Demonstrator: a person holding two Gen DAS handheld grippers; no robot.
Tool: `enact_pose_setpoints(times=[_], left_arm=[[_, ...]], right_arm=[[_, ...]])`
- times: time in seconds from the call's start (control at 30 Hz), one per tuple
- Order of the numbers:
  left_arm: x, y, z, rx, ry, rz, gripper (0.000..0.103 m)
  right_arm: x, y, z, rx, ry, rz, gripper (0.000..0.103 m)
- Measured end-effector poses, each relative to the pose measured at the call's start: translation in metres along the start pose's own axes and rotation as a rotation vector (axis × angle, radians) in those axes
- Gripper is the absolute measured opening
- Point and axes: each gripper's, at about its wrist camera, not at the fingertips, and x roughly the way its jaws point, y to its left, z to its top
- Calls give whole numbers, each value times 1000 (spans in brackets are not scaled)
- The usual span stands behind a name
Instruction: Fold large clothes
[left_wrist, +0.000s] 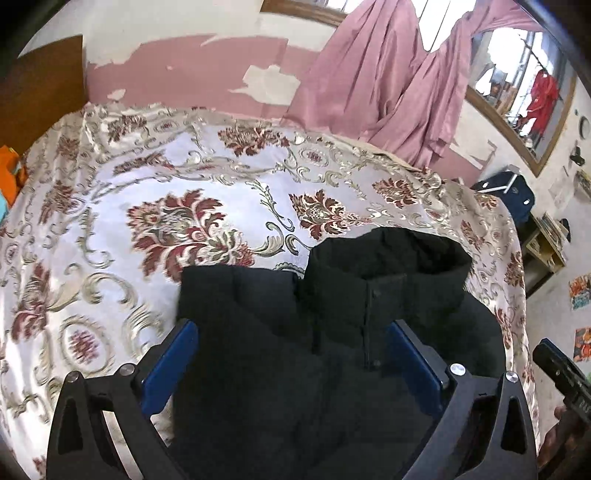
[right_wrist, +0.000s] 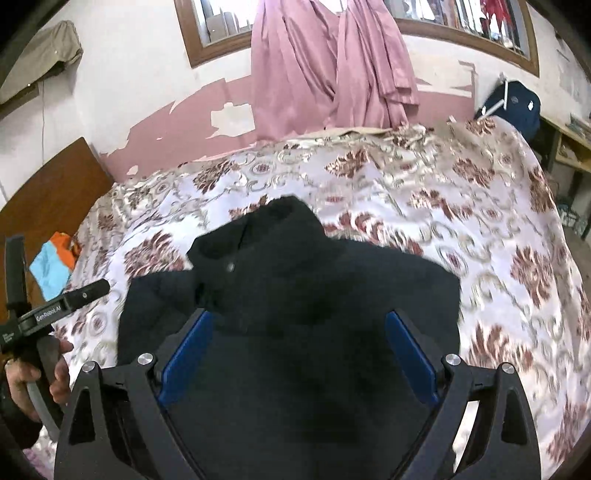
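Black hooded jacket (left_wrist: 332, 332) lies flat on floral bedspread (left_wrist: 147, 184), front up, hood toward 12 o'clock, placket with snap buttons running down the chest. Padded fabric, matte, lightly creased. Left gripper (left_wrist: 291, 343) hovers over the chest, blue pads spread wide, gripping nothing. Right gripper (right_wrist: 299, 332) likewise spread above the jacket body, empty.

Daylight reaches you from the windows (left_wrist: 517, 74) beyond your claws, blown out white behind the pink curtains (right_wrist: 332, 66); the satin bedspread (left_wrist: 147, 192) ahead glares in patches; the black jacket (right_wrist: 295, 332) between your fingers shows little detail; the right view smears with motion; fisheye corners bend and go black.
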Motion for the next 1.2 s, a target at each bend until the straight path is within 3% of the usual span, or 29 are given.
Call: enact_pose_setpoints(times=[0.17, 0.3, 0.53, 0.57, 0.63, 0.67, 0.7, 0.73, 0.77, 0.87, 1.03, 1.13, 1.2], left_arm=[[44, -19, 24, 59, 87, 51, 102], [75, -29, 36, 130, 126, 102, 101], [129, -30, 57, 95, 177, 105, 93], [138, -32, 59, 97, 187, 112, 89], [157, -34, 64, 112, 224, 130, 69], [163, -35, 67, 115, 238, 129, 52], [166, -35, 69, 113, 244, 117, 39], [167, -34, 69, 106, 243, 94, 30], [166, -33, 68, 95, 234, 54, 9], [142, -31, 61, 83, 142, 0, 7], [81, -19, 43, 69, 35, -94, 6], [44, -14, 16, 142, 16, -141, 6], [35, -17, -6, 226, 44, -150, 6]], right_arm=[[44, 11, 35, 7, 49, -24, 91], [78, 19, 60, 18, 75, -29, 81], [135, 24, 88, 26, 138, -22, 70], [143, 23, 90, 34, 150, -14, 69], [162, 20, 94, 59, 182, -10, 67], [168, 19, 96, 63, 192, -12, 60], [172, 18, 94, 62, 196, -10, 56], [175, 18, 93, 61, 193, -9, 43], [175, 17, 91, 58, 184, -17, 31], [165, 12, 84, 59, 142, 13, 16], [108, 6, 55, -1, 18, 59, 9], [76, 7, 33, -101, -11, 55, 6], [61, 4, 11, -152, 15, 43, 6]])
